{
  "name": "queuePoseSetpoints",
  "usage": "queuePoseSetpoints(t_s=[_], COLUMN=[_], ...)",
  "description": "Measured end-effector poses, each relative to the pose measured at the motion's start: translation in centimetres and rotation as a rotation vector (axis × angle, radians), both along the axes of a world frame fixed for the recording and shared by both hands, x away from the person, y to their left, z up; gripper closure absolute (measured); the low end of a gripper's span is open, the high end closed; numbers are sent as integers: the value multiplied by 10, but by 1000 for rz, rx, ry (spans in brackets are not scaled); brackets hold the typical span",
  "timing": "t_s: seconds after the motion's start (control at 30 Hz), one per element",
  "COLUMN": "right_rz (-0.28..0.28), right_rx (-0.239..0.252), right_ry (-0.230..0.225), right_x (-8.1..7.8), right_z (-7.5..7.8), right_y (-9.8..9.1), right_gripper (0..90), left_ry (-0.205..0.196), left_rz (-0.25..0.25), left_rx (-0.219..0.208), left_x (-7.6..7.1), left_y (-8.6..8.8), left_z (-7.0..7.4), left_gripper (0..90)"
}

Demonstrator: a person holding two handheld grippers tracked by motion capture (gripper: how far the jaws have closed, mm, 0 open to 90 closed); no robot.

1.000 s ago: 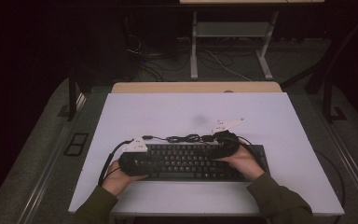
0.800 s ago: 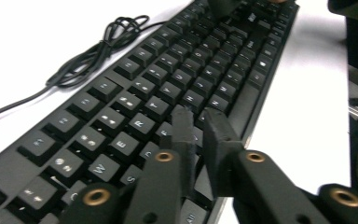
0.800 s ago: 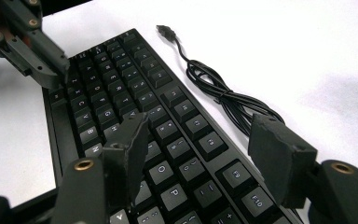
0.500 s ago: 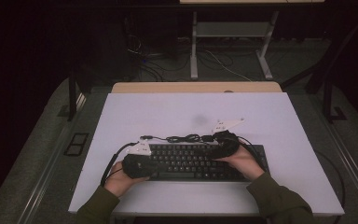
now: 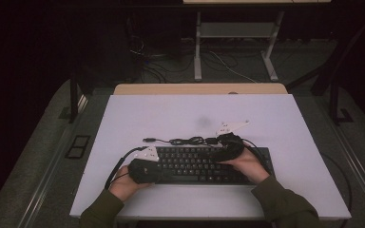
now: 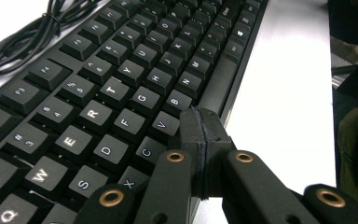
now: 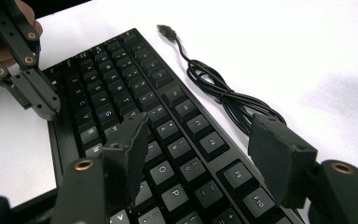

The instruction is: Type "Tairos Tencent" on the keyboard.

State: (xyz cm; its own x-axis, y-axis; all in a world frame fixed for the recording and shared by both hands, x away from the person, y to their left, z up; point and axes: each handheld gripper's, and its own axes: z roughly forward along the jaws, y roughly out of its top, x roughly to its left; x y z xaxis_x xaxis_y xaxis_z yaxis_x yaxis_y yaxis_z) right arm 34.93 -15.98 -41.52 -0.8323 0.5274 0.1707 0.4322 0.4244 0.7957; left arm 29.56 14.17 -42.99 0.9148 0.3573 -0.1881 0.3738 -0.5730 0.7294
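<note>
Hovering over the black keyboard (image 5: pixel 197 165), which lies flat on the white bench (image 5: pixel 171 118) near its front edge, your left tool (image 6: pixel 200 122) has just been closing and now has its jaws pressed together on nothing, tip above the V and space keys, while your right tool (image 7: pixel 205 140) holds its jaws apart over the right-hand keys. Risk: hard matte plastic tips on smooth, low square keycaps can skid and press neighbouring keys. The thin rubbery cable (image 7: pixel 223 93), loosely coiled just behind, could snag a tool.

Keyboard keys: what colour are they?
The keys are black with white legends, clearest in the left gripper view.
</note>
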Motion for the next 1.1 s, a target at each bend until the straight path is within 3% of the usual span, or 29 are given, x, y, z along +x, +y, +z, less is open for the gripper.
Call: queuePoseSetpoints(t_s=[1.1], right_rz=[0], right_rx=[1], right_ry=[-1], right_x=[0], right_z=[0], right_y=[0], right_gripper=[372], left_ry=[4], left_rz=[-2], left_rx=[22], left_x=[1], left_y=[-2], left_z=[-4], left_gripper=[894])
